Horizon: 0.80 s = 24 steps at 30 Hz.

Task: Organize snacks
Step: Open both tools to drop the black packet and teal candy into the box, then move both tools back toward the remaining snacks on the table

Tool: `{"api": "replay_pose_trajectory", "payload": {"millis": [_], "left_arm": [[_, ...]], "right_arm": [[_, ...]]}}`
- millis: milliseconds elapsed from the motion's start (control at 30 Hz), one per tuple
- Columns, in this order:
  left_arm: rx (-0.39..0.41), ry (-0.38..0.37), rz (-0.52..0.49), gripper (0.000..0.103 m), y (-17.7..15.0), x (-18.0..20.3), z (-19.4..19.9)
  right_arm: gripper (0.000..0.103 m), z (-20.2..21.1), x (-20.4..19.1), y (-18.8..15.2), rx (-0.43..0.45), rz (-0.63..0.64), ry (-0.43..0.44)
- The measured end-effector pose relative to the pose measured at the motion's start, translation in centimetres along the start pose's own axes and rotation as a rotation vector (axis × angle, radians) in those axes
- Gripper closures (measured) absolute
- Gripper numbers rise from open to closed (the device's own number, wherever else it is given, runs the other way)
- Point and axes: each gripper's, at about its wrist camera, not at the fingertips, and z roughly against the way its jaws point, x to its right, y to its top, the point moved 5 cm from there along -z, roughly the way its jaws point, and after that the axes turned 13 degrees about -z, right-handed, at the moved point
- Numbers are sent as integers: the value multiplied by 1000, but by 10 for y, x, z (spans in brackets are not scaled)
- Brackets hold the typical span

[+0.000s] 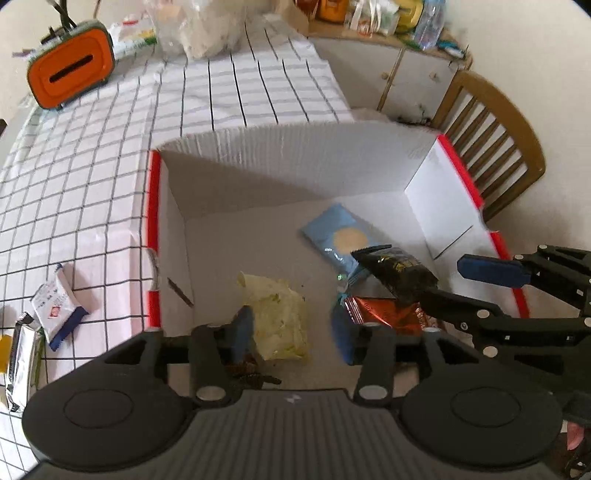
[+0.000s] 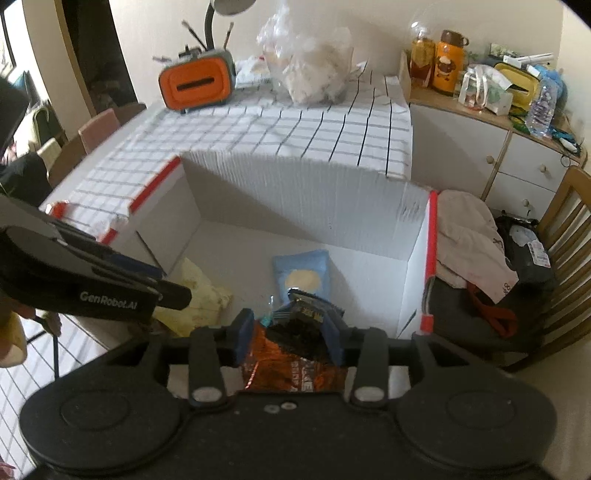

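"GenRobot.AI" read on left gripper (image 2: pixel 162 291) body; its jaws apart over yellow snack packet (image 1: pixel 280 317) inside white box (image 1: pixel 436 188). Right gripper (image 2: pixel 290 332) loosely apart around black snack packet (image 2: pixel 306 325), long axis pointing away.

Cream walls (image 2: pixel 351 14), white cabinet (image 2: pixel 480 147) with cluttered wooden top, wooden slatted chair (image 1: pixel 495 140), checked tablecloth (image 1: pixel 92 158)

A home dining room: checked tablecloth (image 1: pixel 229 96), wooden chair (image 1: pixel 491 147), cluttered sideboard (image 2: pixel 491 147).
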Motion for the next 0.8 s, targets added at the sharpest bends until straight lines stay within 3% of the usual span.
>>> {"api": "replay_pose_trajectory", "payload": {"millis": [200,267,333,667,800], "left_arm": [[90,8,-13,44,-9,-1,33],[128,13,-17,36,-12,-2,45],[162,24,-25,34,-16,-5,57],[264,45,-24,24,-43,-26,98],[300,57,-7,20,-58,-42,112]], "right_arm": [[41,24,-6,-2,52,-21,27],[35,32,-10,-2,69,-23,39],[23,40,-15,-2,91,-23,50],[12,65,-48,-6,138,-28,109],[3,70,-71,-9,153,-12,139]]}}
